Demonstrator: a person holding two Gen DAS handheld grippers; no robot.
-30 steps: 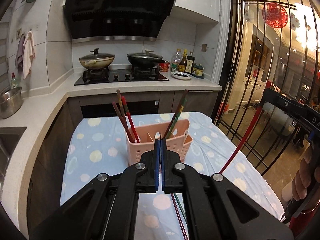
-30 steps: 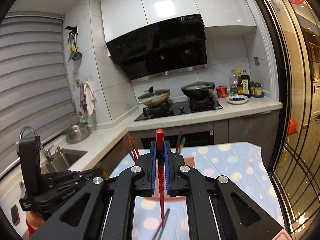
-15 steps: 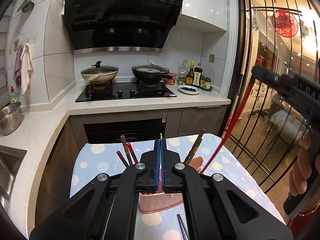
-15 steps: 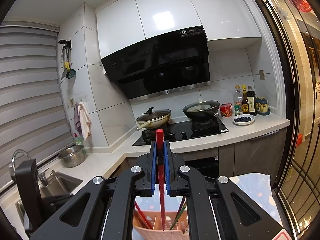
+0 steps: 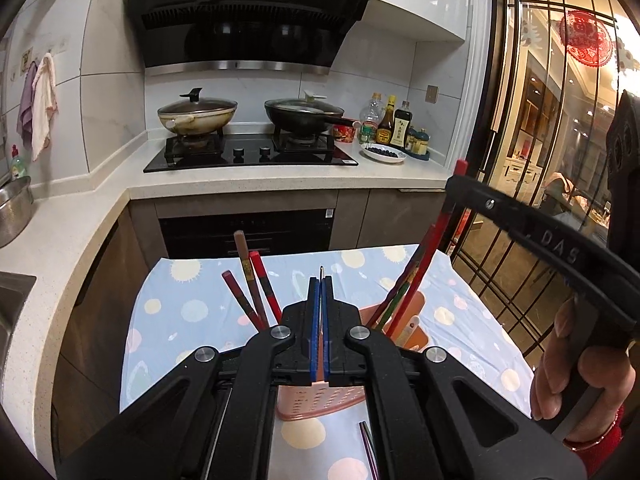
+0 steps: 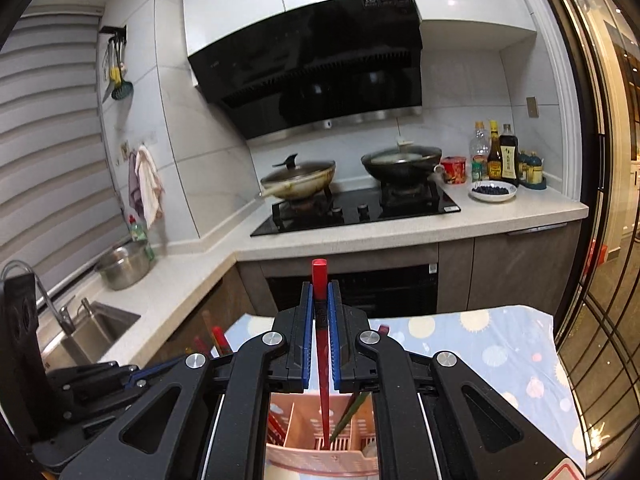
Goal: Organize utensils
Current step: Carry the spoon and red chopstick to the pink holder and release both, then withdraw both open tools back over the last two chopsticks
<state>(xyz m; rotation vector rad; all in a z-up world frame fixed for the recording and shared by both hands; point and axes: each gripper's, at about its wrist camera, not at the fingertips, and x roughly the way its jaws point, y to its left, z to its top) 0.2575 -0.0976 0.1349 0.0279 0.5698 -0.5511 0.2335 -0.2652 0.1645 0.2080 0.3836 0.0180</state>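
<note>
My right gripper [image 6: 320, 292] is shut on a red chopstick [image 6: 324, 400] held nearly upright, its lower tip down inside a compartment of the pink slotted basket [image 6: 296, 420]. In the left wrist view that chopstick [image 5: 424, 264] slants from the right gripper [image 5: 456, 184] into the right end of the basket [image 5: 320, 400]. My left gripper [image 5: 321, 292] hangs just above the basket, shut; a thin pale tip shows at its pad seam and I cannot tell what it is. Red and brown chopsticks [image 5: 256, 284] stand in the basket's left part, dark ones [image 5: 396, 296] in its right.
The basket stands on a table with a blue dotted cloth [image 5: 192, 312]. Two loose chopsticks [image 5: 368, 456] lie on the cloth on the near side. Behind are a counter, a hob with two pans [image 5: 196, 116] and a sink [image 6: 92, 332]. A glass door with black bars [image 5: 540, 160] is at the right.
Both grippers have moved forward over the table, so the basket now lies under them. The right gripper swung the red chopstick in from the right, and its tip now sits in the basket.
</note>
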